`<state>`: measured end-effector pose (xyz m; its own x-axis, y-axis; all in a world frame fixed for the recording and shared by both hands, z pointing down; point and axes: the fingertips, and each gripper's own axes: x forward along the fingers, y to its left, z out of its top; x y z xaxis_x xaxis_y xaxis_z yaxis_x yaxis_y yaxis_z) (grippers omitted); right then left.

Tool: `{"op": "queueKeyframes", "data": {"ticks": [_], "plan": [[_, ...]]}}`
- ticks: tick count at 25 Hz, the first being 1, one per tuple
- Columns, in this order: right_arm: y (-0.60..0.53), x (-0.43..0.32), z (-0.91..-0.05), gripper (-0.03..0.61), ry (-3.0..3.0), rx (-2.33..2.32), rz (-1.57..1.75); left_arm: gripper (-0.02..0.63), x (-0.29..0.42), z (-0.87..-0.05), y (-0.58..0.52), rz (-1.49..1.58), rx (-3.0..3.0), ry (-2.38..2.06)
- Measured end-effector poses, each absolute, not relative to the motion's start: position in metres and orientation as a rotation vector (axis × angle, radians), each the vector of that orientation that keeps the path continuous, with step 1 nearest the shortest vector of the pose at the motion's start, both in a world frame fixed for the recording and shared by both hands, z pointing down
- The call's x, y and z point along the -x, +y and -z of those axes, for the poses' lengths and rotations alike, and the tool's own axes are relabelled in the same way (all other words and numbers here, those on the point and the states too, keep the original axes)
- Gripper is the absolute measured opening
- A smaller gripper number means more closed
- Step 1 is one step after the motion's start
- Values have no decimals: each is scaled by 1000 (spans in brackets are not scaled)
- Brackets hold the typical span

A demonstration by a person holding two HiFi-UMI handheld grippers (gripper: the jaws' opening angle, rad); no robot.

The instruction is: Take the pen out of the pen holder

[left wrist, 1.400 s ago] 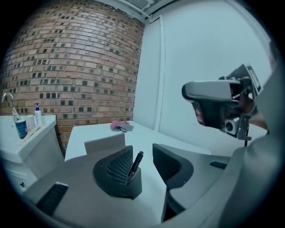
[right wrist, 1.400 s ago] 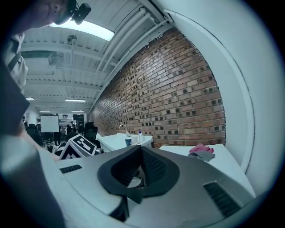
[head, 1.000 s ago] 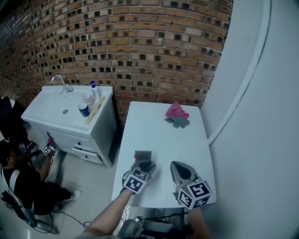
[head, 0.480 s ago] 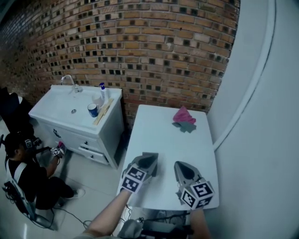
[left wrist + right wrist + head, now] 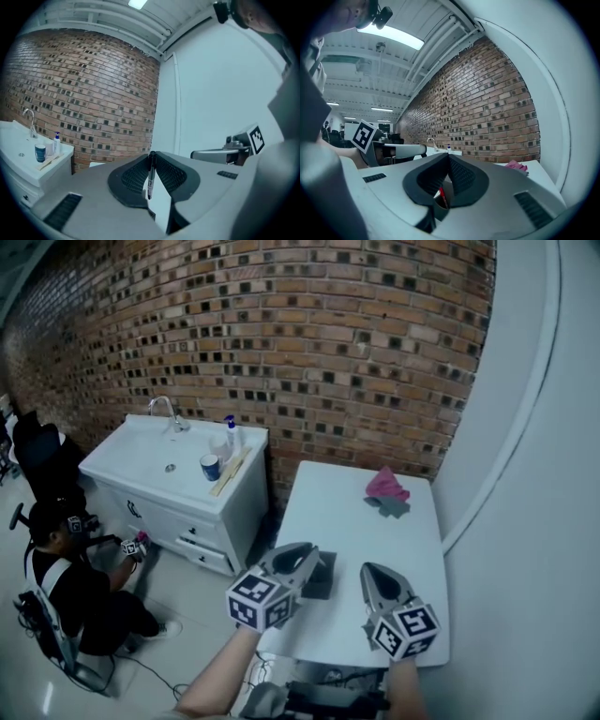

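Note:
A black pen [image 5: 150,177] stands upright between the jaws of my left gripper [image 5: 151,155], which is shut on it. In the head view that gripper [image 5: 305,554] hangs raised over the near left part of the white table [image 5: 352,512]. It partly hides the dark pen holder [image 5: 322,577] below it. My right gripper [image 5: 371,570] is beside it to the right, apart from the holder. Its jaws [image 5: 449,157] meet at the tips. Through the gap under them a red pen [image 5: 442,197] shows.
A pink cloth [image 5: 386,485] on a grey one [image 5: 390,506] lies at the table's far end. Left of the table stands a white sink cabinet [image 5: 141,486] with a blue cup [image 5: 209,467]. A person [image 5: 70,582] sits on the floor at far left. Brick wall behind, white wall right.
My left gripper closed at the holder and has risen toward the camera with the black pen in it. The right gripper rose slightly.

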<state>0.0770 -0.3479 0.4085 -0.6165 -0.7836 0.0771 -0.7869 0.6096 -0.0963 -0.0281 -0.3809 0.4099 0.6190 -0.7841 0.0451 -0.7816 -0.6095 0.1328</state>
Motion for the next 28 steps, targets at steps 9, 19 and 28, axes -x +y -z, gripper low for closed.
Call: {"op": "queueKeyframes", "data": {"ticks": [9, 19, 28], "plan": [[-339, -63, -386, -11, -2868, -1365, -143, 58, 47, -383, -361, 229, -2691, -1230], [-340, -62, -391, -11, -2861, -1359, -174, 58, 52, -393, -359, 264, -2660, -1215], [-342, -58, -393, -12, -2879, -1326, -195, 57, 55, -395, -359, 269, -2644, -1216]]}}
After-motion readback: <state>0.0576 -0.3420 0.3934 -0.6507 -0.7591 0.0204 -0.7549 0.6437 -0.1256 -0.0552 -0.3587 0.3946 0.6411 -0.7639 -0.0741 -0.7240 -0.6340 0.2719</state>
